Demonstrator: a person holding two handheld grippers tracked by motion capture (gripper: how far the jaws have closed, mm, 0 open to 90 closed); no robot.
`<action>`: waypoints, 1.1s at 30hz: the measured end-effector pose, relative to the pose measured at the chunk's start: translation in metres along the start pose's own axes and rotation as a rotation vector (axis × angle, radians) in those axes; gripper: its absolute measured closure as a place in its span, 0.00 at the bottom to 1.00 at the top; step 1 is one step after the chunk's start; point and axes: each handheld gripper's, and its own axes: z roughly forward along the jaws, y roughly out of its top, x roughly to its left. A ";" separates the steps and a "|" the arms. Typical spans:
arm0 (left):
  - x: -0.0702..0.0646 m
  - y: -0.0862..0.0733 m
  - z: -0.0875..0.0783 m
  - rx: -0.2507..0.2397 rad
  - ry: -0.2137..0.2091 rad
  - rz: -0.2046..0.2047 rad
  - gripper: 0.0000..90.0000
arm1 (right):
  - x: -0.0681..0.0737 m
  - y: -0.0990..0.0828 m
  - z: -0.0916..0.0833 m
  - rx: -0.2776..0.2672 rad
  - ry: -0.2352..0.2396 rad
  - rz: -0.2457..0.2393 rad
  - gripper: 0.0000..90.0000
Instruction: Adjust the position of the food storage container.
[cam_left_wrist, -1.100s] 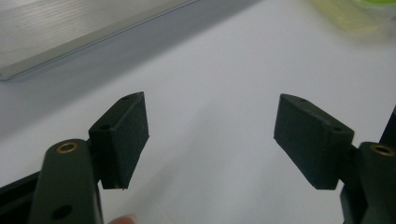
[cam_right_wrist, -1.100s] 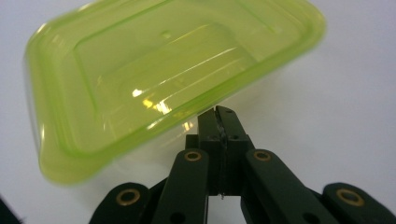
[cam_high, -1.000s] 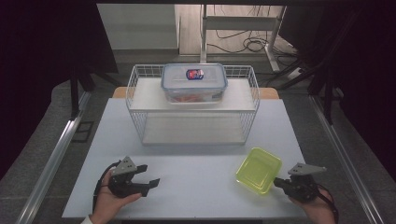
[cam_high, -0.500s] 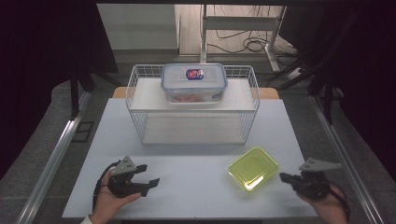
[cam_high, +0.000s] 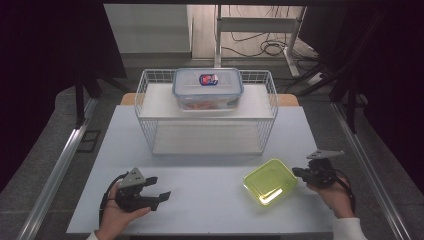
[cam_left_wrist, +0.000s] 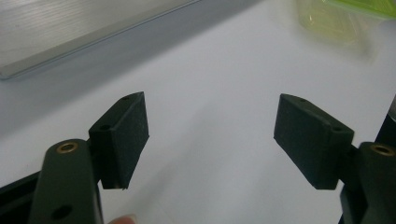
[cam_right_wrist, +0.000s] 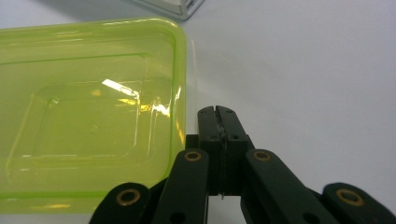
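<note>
Resting flat on the matte white table, at about four o'clock of its surface, the yellow-green container is a shallow rectangular tray of glossy translucent plastic with rounded corners and a stepped floor that throws bright glints in the right gripper view. Behind it, toward twelve o'clock, stands a white wire basket of thin welded rods holding two pale flat shelves; on the upper shelf sits a clear lidded box with a blue-rimmed lid and a small dark label.

The right gripper, black with brass-coloured pivots and a grey three-cornered plate on top, lies at three o'clock of the container, just beside its rim. Its jaws are clenched pad against pad with nothing between them; whether they touch the rim cannot be told.

The left gripper, at seven o'clock on the table and well apart from the container, has its jaws released and wide, the two dull, finely grained rubber pads standing over bare tabletop and holding nothing.
</note>
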 end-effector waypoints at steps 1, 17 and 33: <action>0.000 0.000 0.000 0.000 0.000 0.000 0.29 | 0.001 0.000 -0.001 -0.001 0.001 -0.002 0.99; 0.000 0.000 0.000 0.000 0.005 -0.002 0.29 | 0.058 -0.011 -0.005 0.022 0.041 -0.089 0.99; 0.000 0.000 0.000 0.006 0.007 -0.002 0.29 | 0.111 -0.008 0.001 0.047 0.095 -0.145 0.99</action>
